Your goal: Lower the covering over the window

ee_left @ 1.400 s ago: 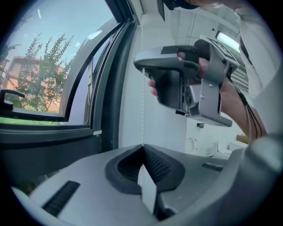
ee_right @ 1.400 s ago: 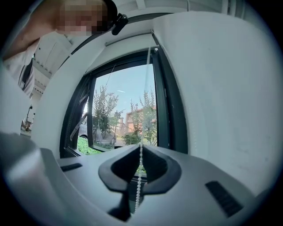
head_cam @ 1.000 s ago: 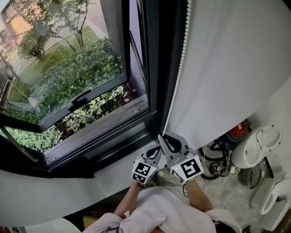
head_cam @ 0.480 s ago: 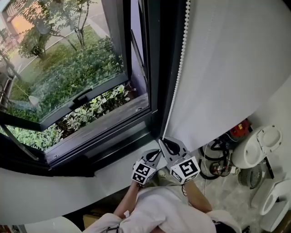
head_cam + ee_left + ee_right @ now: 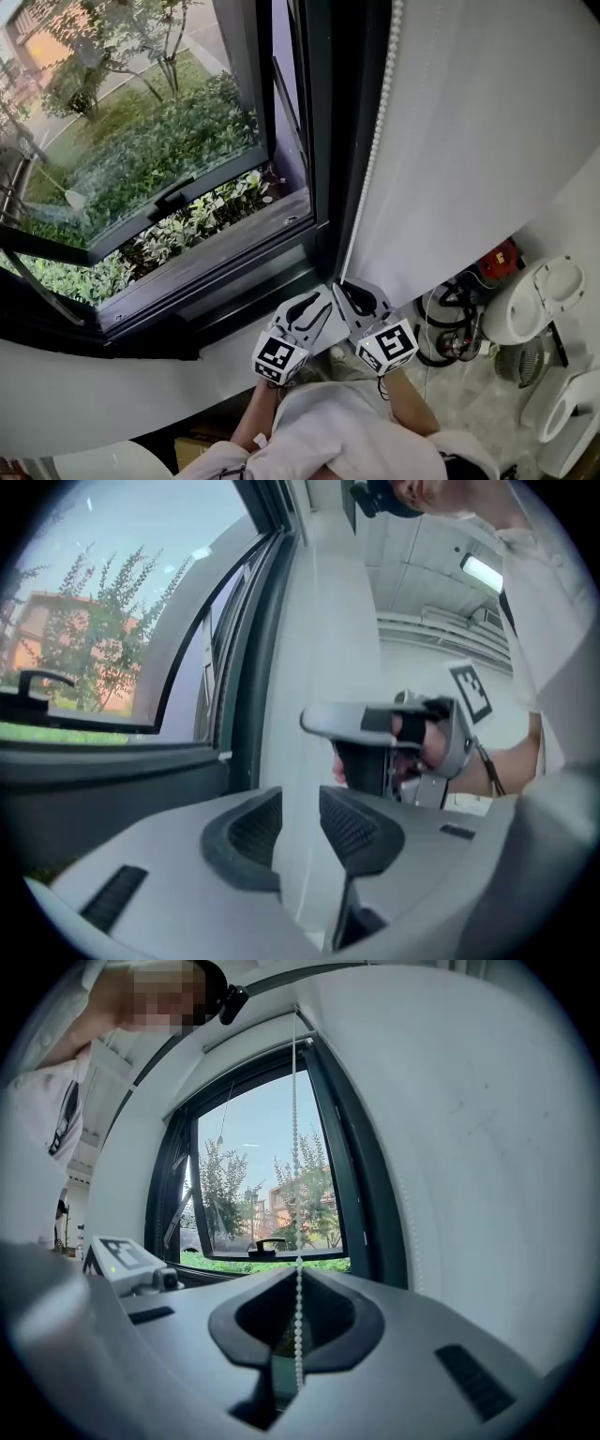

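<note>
1. Dark-framed window (image 5: 328,141), casement swung out over green shrubs; white roller blind (image 5: 487,141) hangs just right of the frame, and the open pane is uncovered.
2. Bead chain (image 5: 375,159) runs vertical along the blind's left edge, from the top of the frame down to the grippers.
3. Right gripper (image 5: 349,289) is clamped on the bead chain. The right gripper view shows beads passing straight through the closed jaws, the taut line rising above them.
4. Left gripper (image 5: 314,302) sits just beside the right one, on its left; its jaws have just been opening, with nothing between them, only pale wall behind the gap.
5. Key relation: the chain lies to the right of the left gripper, close by, long axis up-down. Likely next grab is above the right gripper's hold, for a hand-over-hand pull.
6. Head view gives blind, chain and both grippers together; only the gripper views show jaw state. The left gripper view shows the right gripper side-on, but the chain isn't readable there.
</note>
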Demonstrator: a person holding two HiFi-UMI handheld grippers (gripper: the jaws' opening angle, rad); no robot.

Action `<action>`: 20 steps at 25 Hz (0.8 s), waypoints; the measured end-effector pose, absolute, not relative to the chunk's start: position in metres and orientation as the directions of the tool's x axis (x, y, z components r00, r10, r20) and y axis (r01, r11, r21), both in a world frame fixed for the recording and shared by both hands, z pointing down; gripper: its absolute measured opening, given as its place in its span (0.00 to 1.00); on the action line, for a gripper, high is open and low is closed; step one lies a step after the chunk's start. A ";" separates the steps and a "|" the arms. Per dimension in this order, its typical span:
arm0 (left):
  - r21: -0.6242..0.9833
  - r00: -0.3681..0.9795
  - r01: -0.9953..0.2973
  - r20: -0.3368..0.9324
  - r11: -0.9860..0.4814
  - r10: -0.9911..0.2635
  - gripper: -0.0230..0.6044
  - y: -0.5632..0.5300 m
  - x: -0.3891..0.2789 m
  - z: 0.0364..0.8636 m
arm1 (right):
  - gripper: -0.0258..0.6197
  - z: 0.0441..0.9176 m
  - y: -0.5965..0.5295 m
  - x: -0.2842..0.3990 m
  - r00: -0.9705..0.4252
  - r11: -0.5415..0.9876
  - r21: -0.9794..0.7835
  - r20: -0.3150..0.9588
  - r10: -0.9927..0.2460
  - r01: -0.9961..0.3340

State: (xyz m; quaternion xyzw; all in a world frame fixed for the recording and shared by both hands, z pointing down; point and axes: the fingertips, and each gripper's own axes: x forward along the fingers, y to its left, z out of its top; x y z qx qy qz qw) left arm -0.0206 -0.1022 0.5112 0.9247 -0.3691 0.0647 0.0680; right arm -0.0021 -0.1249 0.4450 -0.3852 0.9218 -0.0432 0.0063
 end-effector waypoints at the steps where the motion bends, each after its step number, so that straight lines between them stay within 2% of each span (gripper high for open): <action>1: 0.063 0.722 -0.689 0.150 -0.722 -0.676 0.23 -0.102 -0.022 0.497 | 0.05 0.445 -0.124 -0.002 -0.703 0.700 -0.084 0.021 -0.710 -0.709; 9: -0.016 0.735 -0.678 -0.019 -0.735 -0.678 0.23 -0.109 -0.023 0.391 | 0.05 0.444 -0.122 -0.003 -0.699 0.695 -0.091 0.021 -0.714 -0.713; 20: -0.102 0.772 -0.635 -0.101 -0.766 -0.627 0.23 -0.126 0.004 0.317 | 0.05 0.442 -0.118 -0.004 -0.698 0.694 -0.088 0.023 -0.716 -0.715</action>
